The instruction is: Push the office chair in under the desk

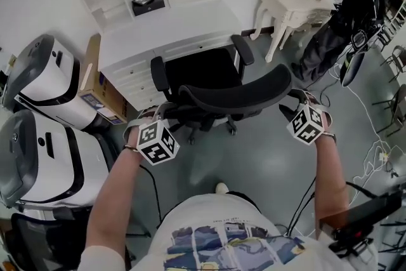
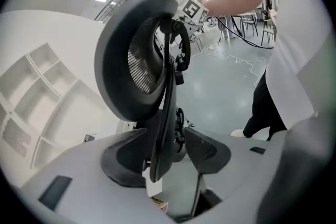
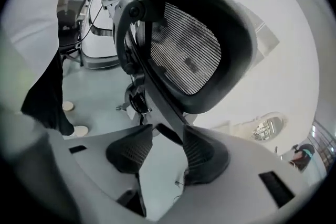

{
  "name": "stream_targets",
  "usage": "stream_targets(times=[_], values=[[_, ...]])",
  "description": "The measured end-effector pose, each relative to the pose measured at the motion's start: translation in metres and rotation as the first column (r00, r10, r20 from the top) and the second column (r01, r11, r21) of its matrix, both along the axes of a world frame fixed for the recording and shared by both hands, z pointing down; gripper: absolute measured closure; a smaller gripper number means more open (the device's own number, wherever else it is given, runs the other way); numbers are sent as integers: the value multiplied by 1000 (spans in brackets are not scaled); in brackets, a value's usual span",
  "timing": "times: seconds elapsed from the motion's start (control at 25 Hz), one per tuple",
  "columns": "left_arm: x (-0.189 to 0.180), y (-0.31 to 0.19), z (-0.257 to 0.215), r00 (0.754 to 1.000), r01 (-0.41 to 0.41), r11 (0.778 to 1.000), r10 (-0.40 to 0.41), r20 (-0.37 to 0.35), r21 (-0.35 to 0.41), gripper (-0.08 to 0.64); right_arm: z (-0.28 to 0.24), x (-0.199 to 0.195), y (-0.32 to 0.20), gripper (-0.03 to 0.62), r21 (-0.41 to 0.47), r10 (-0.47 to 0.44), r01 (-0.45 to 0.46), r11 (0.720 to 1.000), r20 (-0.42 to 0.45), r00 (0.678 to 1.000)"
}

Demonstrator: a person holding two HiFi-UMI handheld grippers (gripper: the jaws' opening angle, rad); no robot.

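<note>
– Chair position?
– office chair [image 1: 212, 73] seat at the white desk [image 1: 162, 32] kneehole, backrest [image 1: 238, 97] facing away from the desk.
– Jaws?
– left gripper [image 2: 173, 152] wide apart, backrest edge between the pads, not clamped. right gripper [image 3: 167, 149] also apart, backrest strut between the pads, gap showing.

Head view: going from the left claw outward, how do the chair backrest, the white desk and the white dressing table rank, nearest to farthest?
1. Chair backrest: right at the left claw, its left edge between the open jaws.
2. White desk: straight ahead, behind the backrest.
3. White dressing table: farthest, off to the upper right past the desk.
</note>
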State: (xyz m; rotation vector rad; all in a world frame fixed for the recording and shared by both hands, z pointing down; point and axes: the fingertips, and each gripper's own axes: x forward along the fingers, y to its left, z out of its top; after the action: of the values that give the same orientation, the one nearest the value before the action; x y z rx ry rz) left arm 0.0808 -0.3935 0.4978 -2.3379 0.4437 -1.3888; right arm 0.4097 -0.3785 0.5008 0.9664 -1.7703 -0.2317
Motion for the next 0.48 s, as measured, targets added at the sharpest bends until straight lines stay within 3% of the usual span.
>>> stream_targets(times=[0.24, 0.48], values=[[-10, 30, -17, 995, -2, 999, -1, -99, -39, 333, -6, -28, 41, 511, 14, 82, -83, 996, 78, 994], [-21, 66, -35, 971, 23, 995, -45, -235, -97, 476, -8, -74, 87, 549, -24, 138, -136, 990, 186, 973]])
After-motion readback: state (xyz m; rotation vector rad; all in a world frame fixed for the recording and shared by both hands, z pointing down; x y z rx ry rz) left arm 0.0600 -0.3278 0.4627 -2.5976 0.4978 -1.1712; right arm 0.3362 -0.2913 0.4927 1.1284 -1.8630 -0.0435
